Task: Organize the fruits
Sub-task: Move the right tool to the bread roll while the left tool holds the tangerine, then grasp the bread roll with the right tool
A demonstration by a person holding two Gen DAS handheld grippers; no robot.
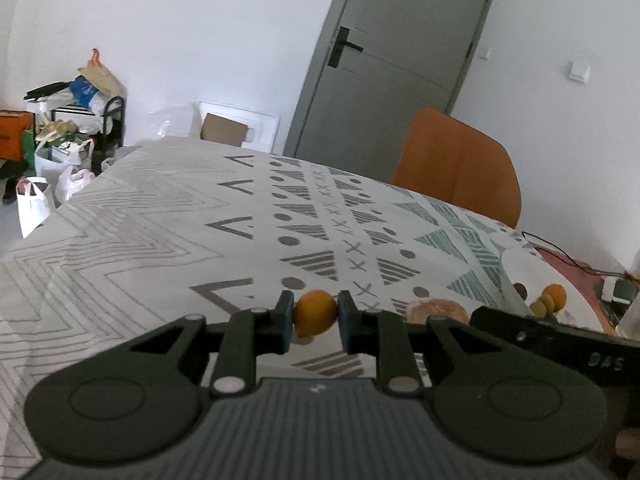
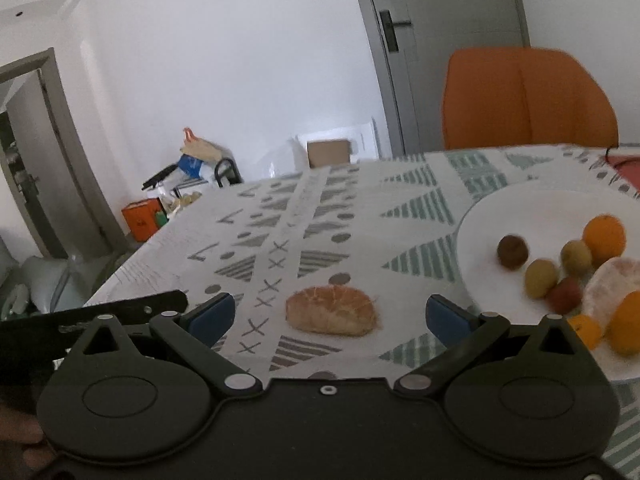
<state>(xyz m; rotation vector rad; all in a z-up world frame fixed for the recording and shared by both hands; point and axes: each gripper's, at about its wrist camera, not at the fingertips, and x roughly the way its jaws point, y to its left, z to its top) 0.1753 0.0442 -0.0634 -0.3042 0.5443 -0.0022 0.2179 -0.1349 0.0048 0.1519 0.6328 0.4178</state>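
My left tool is closed on a small orange fruit, which sits between its two blue pads, lifted a little above the table. My right tool is wide open and holds nothing; its blue pads stand well apart, one on each side of a peeled orange piece that lies on the patterned cloth just in front of them.

To the right of that piece is a white plate. On the plate I see a brown round fruit, two yellow-green fruits, a small red one, a round orange and one more peeled piece near the rim. The picture is blurred there, so I cannot name them more exactly.

Behind the table stands an orange chair, and farther back a grey door in the white wall. On the floor to the left are bags and a small rack.
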